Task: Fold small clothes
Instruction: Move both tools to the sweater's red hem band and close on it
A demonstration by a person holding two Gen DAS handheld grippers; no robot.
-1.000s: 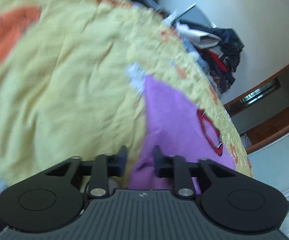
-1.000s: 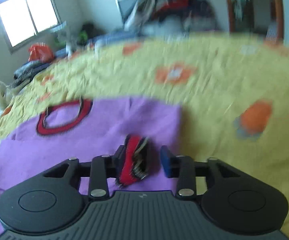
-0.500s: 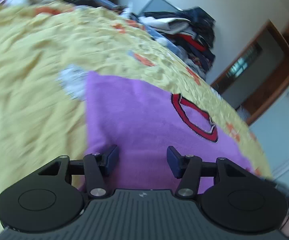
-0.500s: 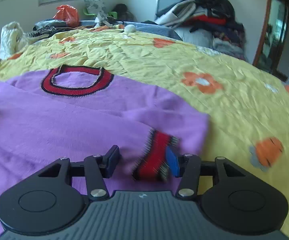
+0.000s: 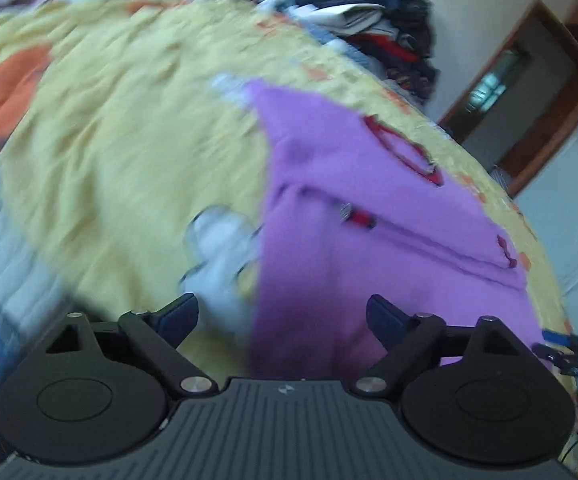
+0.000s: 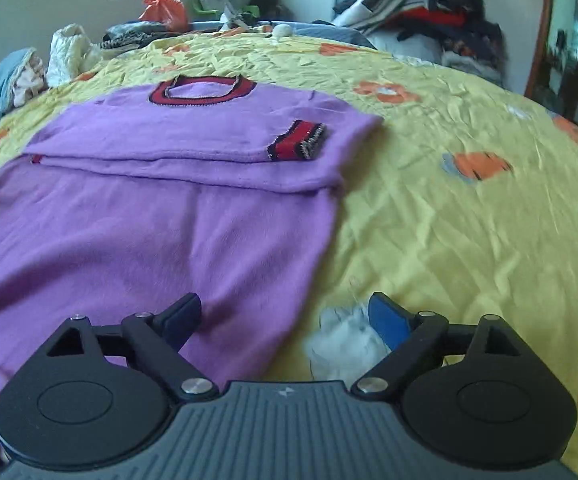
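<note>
Spread across the bed, a yellow bedspread (image 6: 469, 240) with orange flowers carries the purple sweater (image 6: 149, 232), which lies flat with its red-and-black collar (image 6: 203, 91) at the far end and both sleeves folded across the chest, one striped cuff (image 6: 297, 145) resting on top near its right edge. Your right gripper (image 6: 285, 316) hangs over the sweater's lower right hem with its jaws spread wide and nothing between them, a small white patch (image 6: 345, 344) on the bedspread just beside its right finger. Your left gripper (image 5: 281, 316) sits over the opposite lower edge, jaws equally wide and empty, though that view is blurred; a heap of clothes (image 6: 429, 16) is stacked at the far side of the bed.
</note>
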